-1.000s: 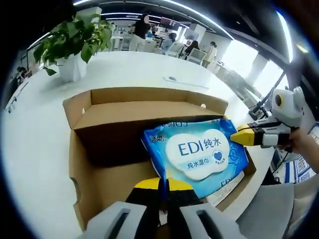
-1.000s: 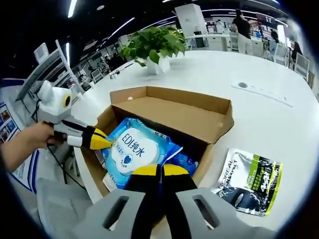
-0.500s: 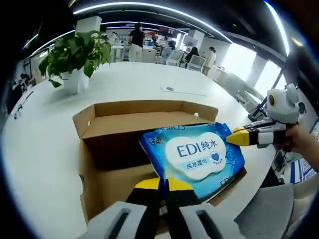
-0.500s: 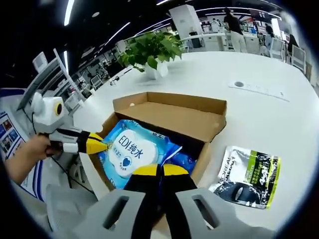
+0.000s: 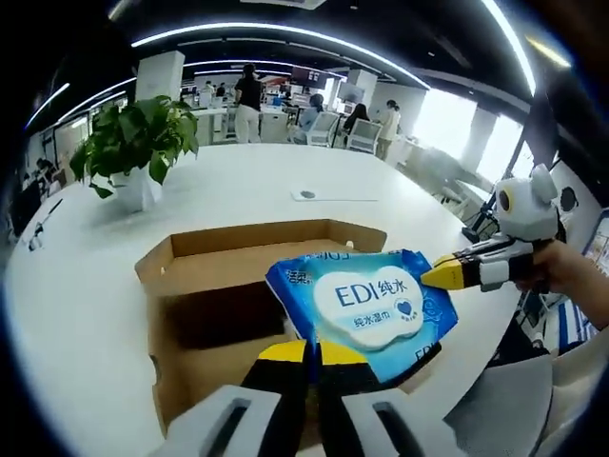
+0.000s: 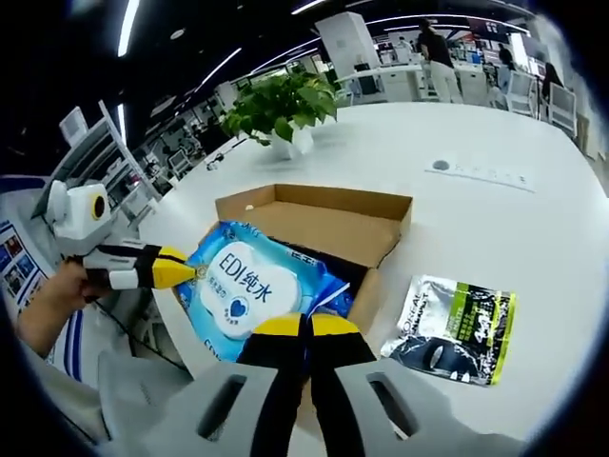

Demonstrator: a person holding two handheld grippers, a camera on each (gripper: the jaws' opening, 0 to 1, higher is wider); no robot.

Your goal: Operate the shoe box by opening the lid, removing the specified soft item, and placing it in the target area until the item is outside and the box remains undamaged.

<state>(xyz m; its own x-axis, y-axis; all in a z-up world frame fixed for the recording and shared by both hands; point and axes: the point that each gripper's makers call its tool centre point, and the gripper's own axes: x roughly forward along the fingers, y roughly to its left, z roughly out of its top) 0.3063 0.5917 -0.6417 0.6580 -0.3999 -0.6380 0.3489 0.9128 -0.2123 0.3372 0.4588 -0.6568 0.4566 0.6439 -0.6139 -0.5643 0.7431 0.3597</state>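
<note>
Right now both claws have hold of the same blue pack of EDI wet wipes point(image 5: 366, 305), lifted above the open cardboard shoe box point(image 5: 205, 314) on the white table point(image 5: 76, 286). In the left gripper view, the left claw point(image 5: 311, 354) is clamped tight on the near edge of the pack, its yellow-tipped jaws pressed together with the wrapper between them. The right claw point(image 5: 440, 276) comes in from the right of that view, held by a hand point(image 5: 571, 281), its yellow tips pinching the pack's far corner.

From the right gripper view, the right claw point(image 6: 304, 328) grips one edge of the pack, and the left claw point(image 6: 181, 274) pinches the opposite side. The pack tilts above the box's open interior, its white label facing up. A dark and green sachet point(image 6: 452, 328) lies flat on the table just beside the box. A potted plant point(image 6: 281, 105) stands farther back on the table, well apart from the box.
</note>
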